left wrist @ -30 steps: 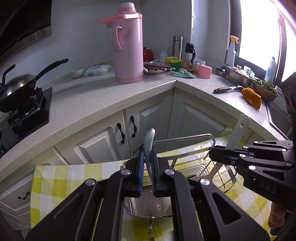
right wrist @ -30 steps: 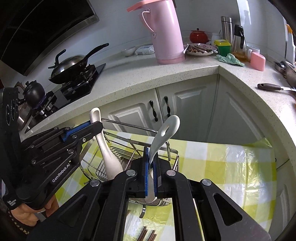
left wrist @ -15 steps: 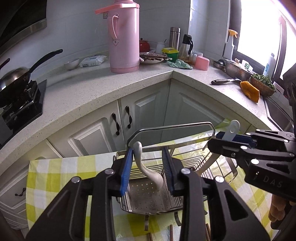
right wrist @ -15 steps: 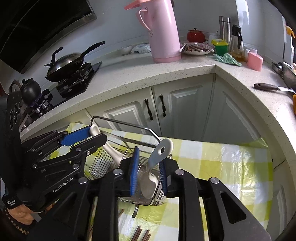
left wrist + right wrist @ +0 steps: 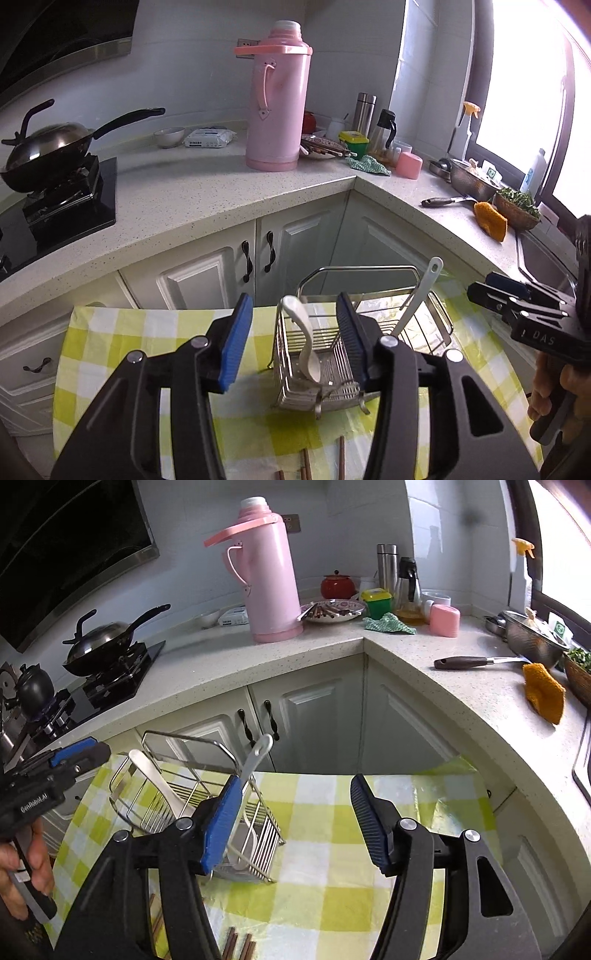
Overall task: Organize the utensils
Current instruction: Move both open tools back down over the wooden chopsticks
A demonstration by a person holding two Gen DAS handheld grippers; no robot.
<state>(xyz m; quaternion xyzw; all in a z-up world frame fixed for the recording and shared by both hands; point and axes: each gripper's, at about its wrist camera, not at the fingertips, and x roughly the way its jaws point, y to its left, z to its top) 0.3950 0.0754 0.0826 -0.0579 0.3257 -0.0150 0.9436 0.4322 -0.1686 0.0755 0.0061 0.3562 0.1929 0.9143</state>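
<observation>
On the yellow checked cloth [image 5: 110,332] stands your wire rack [image 5: 321,354], near the cloth's far edge. Your left gripper [image 5: 295,332] hangs just above and in front of it. Its jaws have just been opening, and now they stand apart with nothing pressed between them. You can see a white spoon [image 5: 304,347] through the gap. It sits in the rack, bowl down, handle leaning up to the left. A second spoon [image 5: 421,291] stands in the rack's right side, its handle poking up past the rim. Your right gripper [image 5: 291,819] is wide too. Its jaws have just been opening, and they hold nothing. From that side the rack [image 5: 155,801] is to the left, behind the blue left pad. The grey spoon [image 5: 255,764] pokes up right behind that pad. Dark chopsticks [image 5: 236,945] lie on the cloth's near edge. Your hand [image 5: 22,871] shows at the left, holding the other gripper.
</observation>
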